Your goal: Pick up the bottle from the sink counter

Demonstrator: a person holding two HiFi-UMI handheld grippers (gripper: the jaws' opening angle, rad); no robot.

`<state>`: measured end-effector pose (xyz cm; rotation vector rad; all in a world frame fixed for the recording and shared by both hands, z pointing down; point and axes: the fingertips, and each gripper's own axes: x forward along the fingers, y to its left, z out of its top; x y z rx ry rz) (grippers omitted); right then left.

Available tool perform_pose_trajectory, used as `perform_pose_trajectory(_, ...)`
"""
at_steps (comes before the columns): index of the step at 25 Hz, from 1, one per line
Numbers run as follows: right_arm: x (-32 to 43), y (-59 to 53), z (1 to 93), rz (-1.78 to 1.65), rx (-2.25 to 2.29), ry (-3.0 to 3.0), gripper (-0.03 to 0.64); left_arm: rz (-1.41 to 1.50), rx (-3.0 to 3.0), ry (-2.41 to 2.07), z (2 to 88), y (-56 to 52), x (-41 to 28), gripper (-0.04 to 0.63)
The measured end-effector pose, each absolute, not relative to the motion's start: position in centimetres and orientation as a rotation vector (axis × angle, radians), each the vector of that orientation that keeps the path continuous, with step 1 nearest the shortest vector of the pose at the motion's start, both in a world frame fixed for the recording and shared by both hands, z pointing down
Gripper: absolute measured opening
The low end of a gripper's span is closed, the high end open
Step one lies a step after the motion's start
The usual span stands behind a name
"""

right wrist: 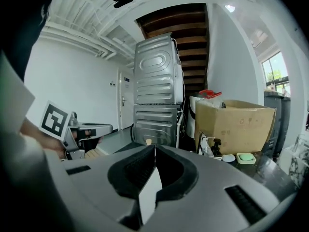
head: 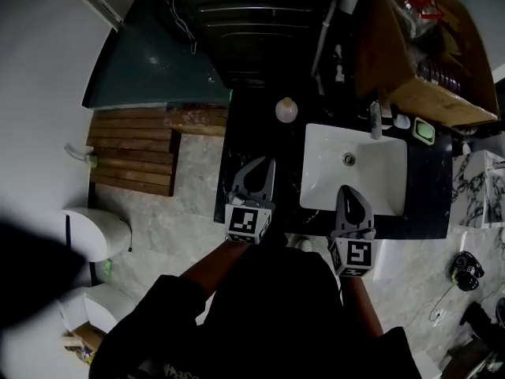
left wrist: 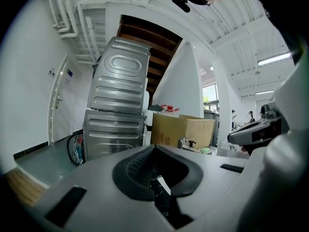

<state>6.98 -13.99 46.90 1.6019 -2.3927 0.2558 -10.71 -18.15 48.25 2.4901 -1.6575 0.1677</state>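
The bottle, pale and round-topped when seen from above, stands on the dark sink counter, left of the white basin. My left gripper is shut and empty over the counter's left part, its tips pointing toward the bottle but well short of it. My right gripper is also shut and empty, over the basin's near edge. In the left gripper view the jaws meet at the tip. The right gripper view shows its jaws closed, with a small pale top, probably the bottle, just beyond them.
Stacked steel machines stand behind the counter. A cardboard box sits at the back right, beside the faucet and a green soap dish. Wooden slats cover the floor left of the counter.
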Motion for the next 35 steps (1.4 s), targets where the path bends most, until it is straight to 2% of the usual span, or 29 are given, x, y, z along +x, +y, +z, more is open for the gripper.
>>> perform_pose_trajectory(14,5.7,-18.9,47.9,0.195,1.627,-2.326,0.038,0.284,2.555,-1.554,54.9,-27.4,-10.8,0.025)
perform_pose_trajectory(15,5.6,-19.2,47.9,0.180,1.637,-2.318,0.038,0.292,2.556,-1.546,55.5,-28.0,-10.7,0.041)
perform_pose_trajectory(17,5.4,-19.8,47.8,0.172,1.657,-2.317,0.038,0.311,2.547,-1.526,56.8,-29.3,-10.6,0.112)
perform_pose_trajectory(20,4.7,-19.9,48.1,0.215,1.664,-2.316,0.038,0.348,2.522,-1.492,59.1,-31.0,-10.6,0.153)
perform_pose_trajectory(23,4.3,-19.8,48.7,0.279,1.659,-2.297,0.038,0.401,2.492,-1.454,61.6,-32.8,-10.1,0.251)
perform_pose_trajectory(26,4.0,-19.6,48.5,0.238,1.655,-2.294,0.038,0.480,2.494,-1.420,63.3,-34.3,-9.4,0.304)
perform_pose_trajectory(35,3.5,-18.3,50.1,0.267,1.591,-2.280,0.038,0.583,2.466,-1.332,67.4,-37.1,-8.2,0.351)
